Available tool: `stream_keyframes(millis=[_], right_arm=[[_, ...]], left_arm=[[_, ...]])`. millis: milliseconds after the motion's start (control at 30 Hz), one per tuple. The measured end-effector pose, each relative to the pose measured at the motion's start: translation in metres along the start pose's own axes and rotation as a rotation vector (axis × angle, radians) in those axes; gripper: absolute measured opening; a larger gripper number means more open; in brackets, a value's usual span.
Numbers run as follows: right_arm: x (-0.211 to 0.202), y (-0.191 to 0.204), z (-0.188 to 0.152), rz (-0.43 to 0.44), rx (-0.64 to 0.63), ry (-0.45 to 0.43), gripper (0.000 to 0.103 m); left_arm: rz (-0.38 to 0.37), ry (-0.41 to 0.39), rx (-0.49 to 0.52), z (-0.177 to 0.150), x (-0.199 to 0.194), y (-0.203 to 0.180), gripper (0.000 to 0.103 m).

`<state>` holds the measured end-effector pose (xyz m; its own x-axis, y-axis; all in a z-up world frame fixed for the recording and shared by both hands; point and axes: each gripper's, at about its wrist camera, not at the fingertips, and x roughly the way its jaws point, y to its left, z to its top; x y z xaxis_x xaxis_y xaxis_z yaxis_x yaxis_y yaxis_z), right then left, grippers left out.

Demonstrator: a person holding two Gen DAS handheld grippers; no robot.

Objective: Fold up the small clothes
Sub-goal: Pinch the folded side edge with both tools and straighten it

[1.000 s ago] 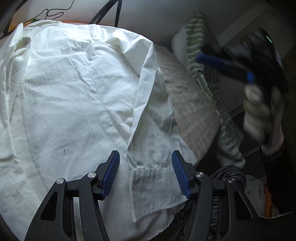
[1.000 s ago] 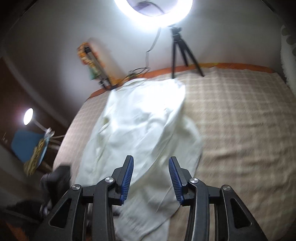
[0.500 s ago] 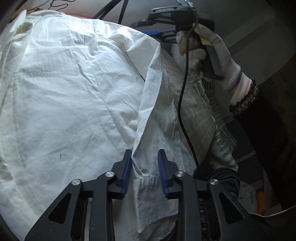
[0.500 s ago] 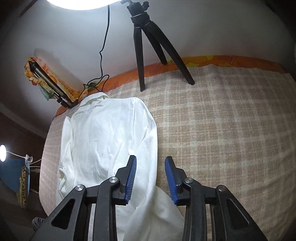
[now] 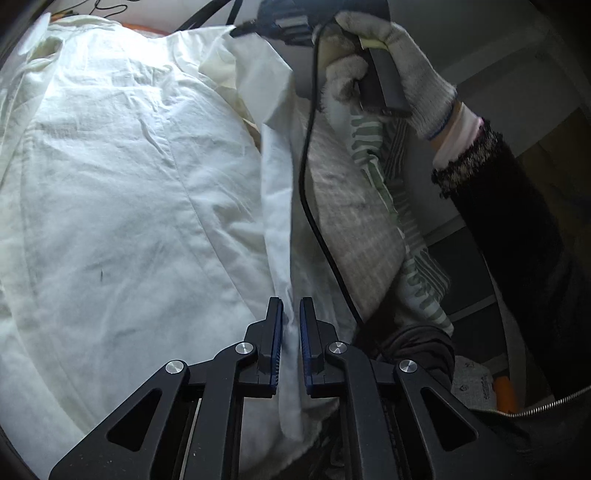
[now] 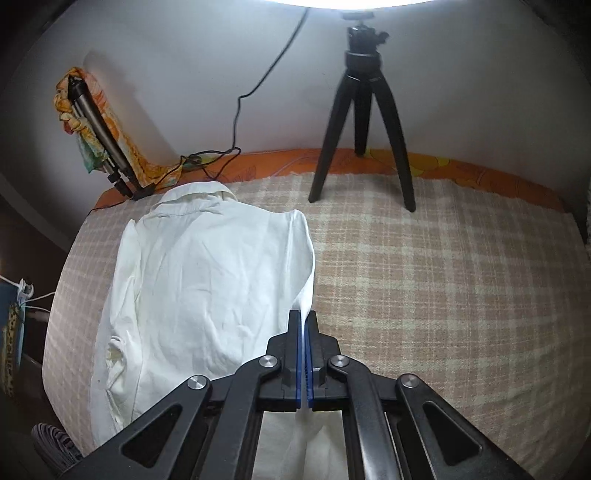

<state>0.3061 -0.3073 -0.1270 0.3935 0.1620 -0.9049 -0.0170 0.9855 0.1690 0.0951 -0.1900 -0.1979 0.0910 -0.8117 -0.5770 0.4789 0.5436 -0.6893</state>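
Note:
A white long-sleeved shirt lies spread on a checked bed cover, collar toward the wall. My left gripper is shut on the right sleeve near its cuff, which hangs below the fingers. My right gripper is shut on the same sleeve higher up, near the shoulder edge. In the left wrist view the right gripper and its gloved hand hold the sleeve's top, lifted off the bed.
A black tripod stands on the bed by the wall. A cable runs down the wall. A folded stand wrapped in patterned cloth leans at the left. A green striped pillow lies at the bed edge.
Both grippers have closed on the right sleeve. The right gripper came down from over the bed to the shoulder end, and the sleeve is now pulled up into a ridge.

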Motion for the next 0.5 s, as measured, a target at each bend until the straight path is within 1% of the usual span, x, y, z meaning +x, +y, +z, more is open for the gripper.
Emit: stream_keyframes(millis=[133, 200, 267, 333, 500], right_arm=[[0.0, 0.039, 0.008, -0.016, -0.089, 0.004, 0.0], [0.006, 0.059, 0.01, -0.026, -0.143, 0.009, 0.0], [0.018, 0.075, 0.009, -0.041, -0.183, 0.022, 0.0], [0.035, 0.086, 0.006, -0.045, -0.206, 0.049, 0.0], [0.081, 0.105, -0.011, -0.067, -0.269, 0.124, 0.0]], left_arm=[[-0.013, 0.01, 0.003, -0.012, -0.004, -0.004, 0.007], [0.001, 0.003, 0.017, -0.015, -0.007, -0.006, 0.007], [0.016, -0.009, 0.038, -0.016, -0.011, -0.01, 0.007], [0.018, -0.01, 0.037, -0.018, -0.011, -0.01, 0.007], [0.041, 0.042, 0.04, -0.031, 0.008, -0.007, 0.007]])
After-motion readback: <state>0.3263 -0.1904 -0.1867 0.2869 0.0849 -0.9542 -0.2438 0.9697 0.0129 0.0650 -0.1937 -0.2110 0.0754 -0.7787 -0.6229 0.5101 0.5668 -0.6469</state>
